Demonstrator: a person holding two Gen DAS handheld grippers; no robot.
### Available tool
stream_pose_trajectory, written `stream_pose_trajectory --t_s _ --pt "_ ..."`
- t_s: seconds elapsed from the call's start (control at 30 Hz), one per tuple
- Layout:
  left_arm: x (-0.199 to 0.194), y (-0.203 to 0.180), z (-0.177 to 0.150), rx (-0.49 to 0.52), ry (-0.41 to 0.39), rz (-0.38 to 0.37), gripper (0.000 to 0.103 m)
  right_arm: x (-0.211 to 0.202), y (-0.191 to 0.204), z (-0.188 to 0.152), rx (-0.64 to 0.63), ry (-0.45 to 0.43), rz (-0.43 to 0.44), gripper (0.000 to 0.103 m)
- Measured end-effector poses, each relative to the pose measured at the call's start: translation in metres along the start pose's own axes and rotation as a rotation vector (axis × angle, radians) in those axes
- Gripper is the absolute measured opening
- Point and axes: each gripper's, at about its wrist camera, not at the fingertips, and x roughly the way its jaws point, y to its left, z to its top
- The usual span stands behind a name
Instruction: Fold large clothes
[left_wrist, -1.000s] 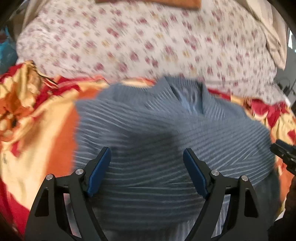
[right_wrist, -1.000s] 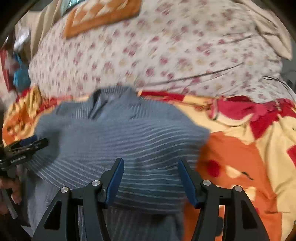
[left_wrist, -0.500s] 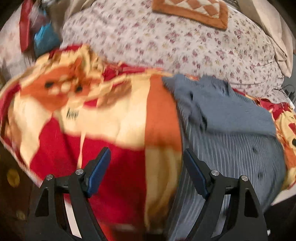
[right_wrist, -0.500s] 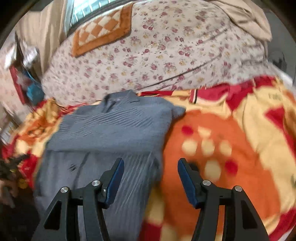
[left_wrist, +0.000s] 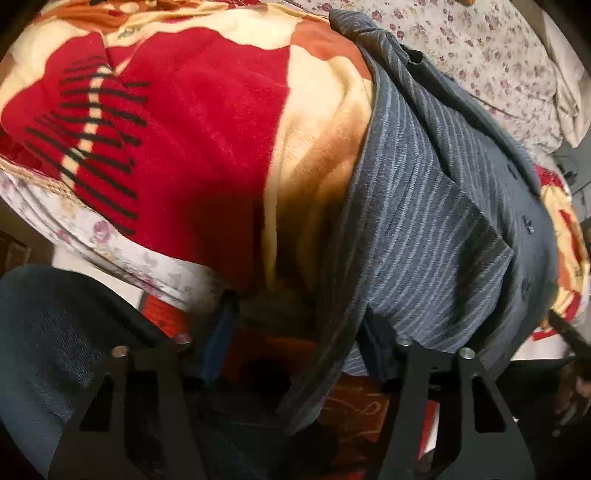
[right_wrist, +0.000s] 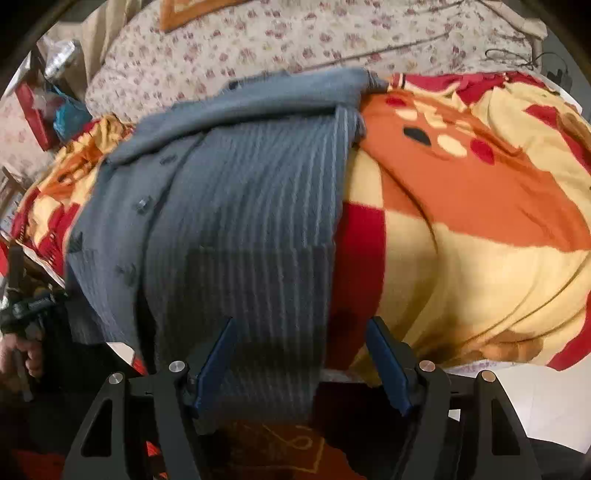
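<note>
The left gripper (left_wrist: 295, 341) points down at the bed's edge, its jaws closing with the hanging hem of the grey striped shirt (left_wrist: 436, 221) between them. The shirt lies on a red-and-yellow blanket (left_wrist: 207, 140).

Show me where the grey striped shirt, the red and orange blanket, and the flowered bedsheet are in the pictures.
shirt (right_wrist: 251, 206), right wrist view, on the striped folded panel.
blanket (right_wrist: 461, 192), right wrist view, on the orange patch right of the shirt.
bedsheet (right_wrist: 295, 40), right wrist view, on the flowered cloth behind the shirt.
</note>
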Motion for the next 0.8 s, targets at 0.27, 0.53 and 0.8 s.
stream_pose_trajectory --t_s 0.27,0.53,0.8 --pt "0.013 -0.011 -0.003 0.043 0.073 -0.020 0.028 0.001 -0.011 -0.010 0.048 0.058 -0.005 0.069" --pt "0.022 -0.041 -0.004 0.116 0.106 0.019 0.018 0.028 -0.016 -0.028 0.027 0.178 0.065 0.069" --pt "0.025 -0.050 -0.001 0.113 0.122 0.027 0.017 0.063 -0.004 -0.020 -0.049 0.255 0.194 0.069"
